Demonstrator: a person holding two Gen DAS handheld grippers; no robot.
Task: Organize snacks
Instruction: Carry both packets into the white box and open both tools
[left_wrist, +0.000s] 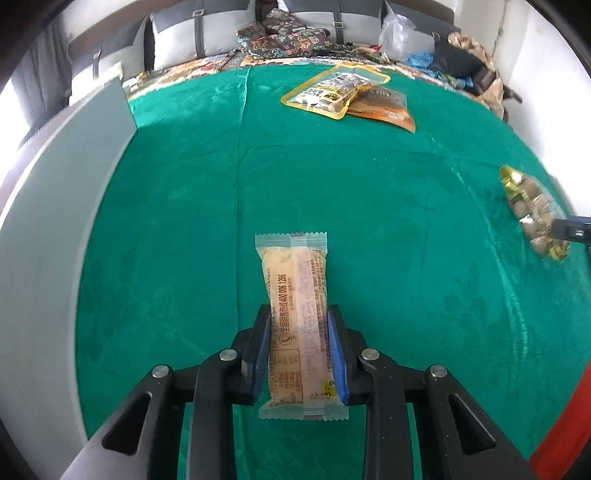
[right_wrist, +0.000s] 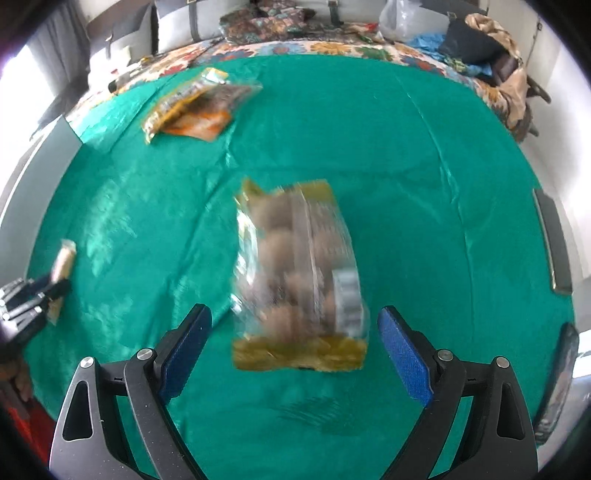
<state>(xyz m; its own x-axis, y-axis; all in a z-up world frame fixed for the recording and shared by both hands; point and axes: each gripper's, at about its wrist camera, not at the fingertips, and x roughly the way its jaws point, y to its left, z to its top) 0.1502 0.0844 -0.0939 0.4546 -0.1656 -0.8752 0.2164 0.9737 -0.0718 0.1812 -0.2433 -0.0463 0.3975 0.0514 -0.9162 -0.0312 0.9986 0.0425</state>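
Note:
My left gripper (left_wrist: 298, 321) is shut on a long clear-wrapped snack bar (left_wrist: 295, 295), gripped by its near half above the green cloth (left_wrist: 184, 221). My right gripper (right_wrist: 295, 325) is open; a blurred clear bag of round brown snacks with gold ends (right_wrist: 299, 273) lies between and just beyond its fingers, not touched. That bag also shows in the left wrist view (left_wrist: 532, 210) at the far right. Two flat pouches, yellow (left_wrist: 332, 90) over orange (left_wrist: 388, 107), lie stacked at the far side; the right wrist view shows them (right_wrist: 192, 107) at upper left. The left gripper with its bar (right_wrist: 61, 266) appears at the left there.
A grey board (left_wrist: 55, 206) stands along the left edge of the green cloth. Beyond the cloth lie a floral bedcover (right_wrist: 332, 48), cushions (left_wrist: 207, 33), a clear plastic bag (left_wrist: 397, 33) and piled clothes (left_wrist: 476, 62). Dark objects (right_wrist: 554, 243) lie at the right edge.

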